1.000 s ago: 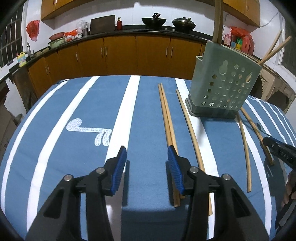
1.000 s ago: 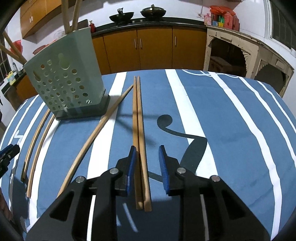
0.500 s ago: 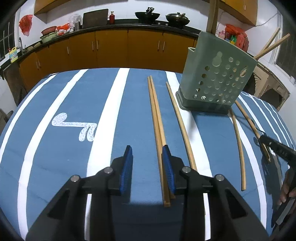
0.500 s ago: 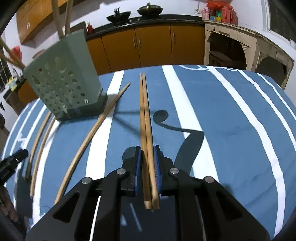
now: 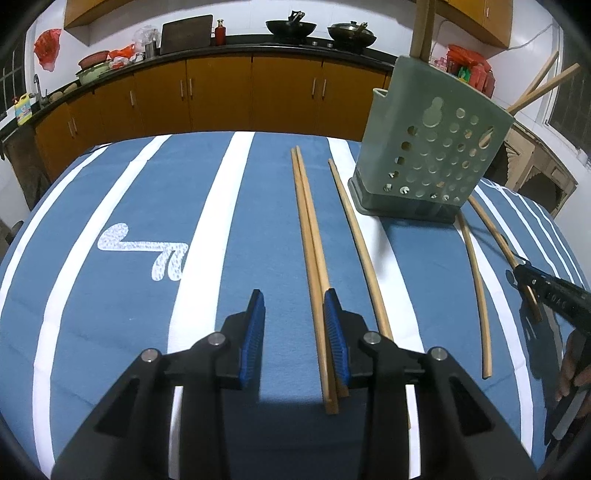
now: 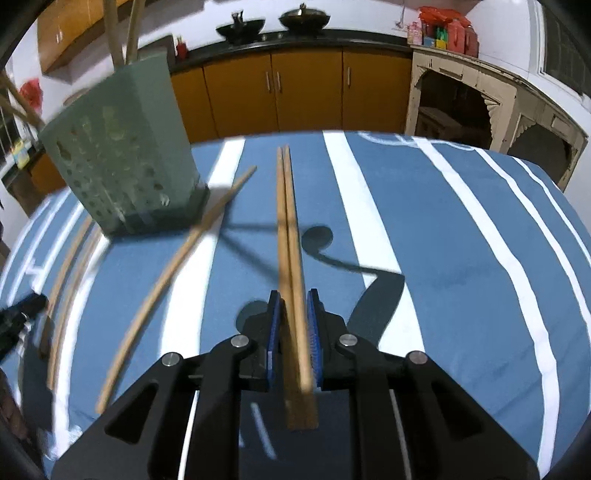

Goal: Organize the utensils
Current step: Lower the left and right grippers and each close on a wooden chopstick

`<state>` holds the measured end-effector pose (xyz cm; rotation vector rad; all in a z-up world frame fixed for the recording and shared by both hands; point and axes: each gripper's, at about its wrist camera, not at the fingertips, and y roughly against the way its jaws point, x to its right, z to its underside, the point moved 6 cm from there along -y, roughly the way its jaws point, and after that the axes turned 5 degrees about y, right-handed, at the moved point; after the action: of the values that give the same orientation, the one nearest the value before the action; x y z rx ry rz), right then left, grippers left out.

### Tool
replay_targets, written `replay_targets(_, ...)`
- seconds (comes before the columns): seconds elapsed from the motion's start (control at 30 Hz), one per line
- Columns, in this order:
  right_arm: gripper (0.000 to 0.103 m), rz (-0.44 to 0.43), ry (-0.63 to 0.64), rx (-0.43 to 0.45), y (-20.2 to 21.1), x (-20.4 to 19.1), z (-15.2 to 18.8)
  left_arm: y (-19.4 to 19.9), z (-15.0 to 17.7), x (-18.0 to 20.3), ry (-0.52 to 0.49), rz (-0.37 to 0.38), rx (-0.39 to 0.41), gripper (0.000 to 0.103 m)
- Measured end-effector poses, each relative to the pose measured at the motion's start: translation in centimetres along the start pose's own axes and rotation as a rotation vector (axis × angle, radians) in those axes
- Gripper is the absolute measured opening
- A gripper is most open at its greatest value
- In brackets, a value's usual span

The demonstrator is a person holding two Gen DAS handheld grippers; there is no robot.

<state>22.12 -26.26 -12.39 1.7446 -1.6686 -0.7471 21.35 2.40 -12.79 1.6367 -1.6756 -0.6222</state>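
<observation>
Right wrist view: the right claw (image 6: 293, 328) has closed onto a pair of chopsticks (image 6: 289, 236) near their near ends, where a second ago its blue pads stood apart on either side of them. The pads now press the two sticks together, and the background is blurred, so a lift looks to be under way or about to start. That would make this pair the next to go into the green holder (image 6: 122, 162), which stands toward the far left of the tabletop (image 6: 461, 258) in this view and already has sticks poking out of its top.

The left claw (image 5: 293, 332) has narrowed but grips nothing; its jaws stand partly open over bare cloth, with another pair of chopsticks (image 5: 308, 236) passing just inside its right pad. A single stick (image 5: 356, 236) lies beside that pair, and two more (image 5: 476, 273) lie past the holder toward the right edge.

The tabletop is covered in blue cloth with white stripes. Behind it run orange cabinets (image 5: 221, 96) under a dark counter carrying woks (image 5: 291, 27) and pots.
</observation>
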Motion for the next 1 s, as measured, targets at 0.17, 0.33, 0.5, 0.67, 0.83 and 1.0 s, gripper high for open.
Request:
replay_targets(0.17, 0.015, -0.051, -0.094, 0.003, 0.1, 1.8, 0.3, -0.1, 0.1, 0.1, -0.006, 0.02, -0.007, 0.03)
replay_targets(0.33, 0.015, -0.066, -0.135, 0.051, 0.9, 2.7, -0.2, -0.2, 0.1, 0.0, 0.0, 0.026, -0.015, 0.03)
replay_targets(0.5, 0.015, -0.033, -0.088, 0.003, -0.1, 2.1, 0.0, -0.3, 0.1, 0.0, -0.001, 0.023, -0.019, 0.03)
replay_targets(0.67, 0.015, -0.018, -0.076, 0.005, 0.0, 2.0, 0.0, -0.4, 0.1, 0.0, -0.008, 0.024, -0.021, 0.03)
replay_targets(0.83, 0.011, 0.054, -0.092, -0.005, -0.1, 3.5, 0.1, -0.3, 0.0, 0.1, -0.014, 0.036, -0.021, 0.03)
replay_targets(1.0, 0.01, 0.063, -0.13, -0.002, 0.0, 5.0, 0.4, -0.3, 0.2, 0.4, -0.027, 0.044, -0.023, 0.03)
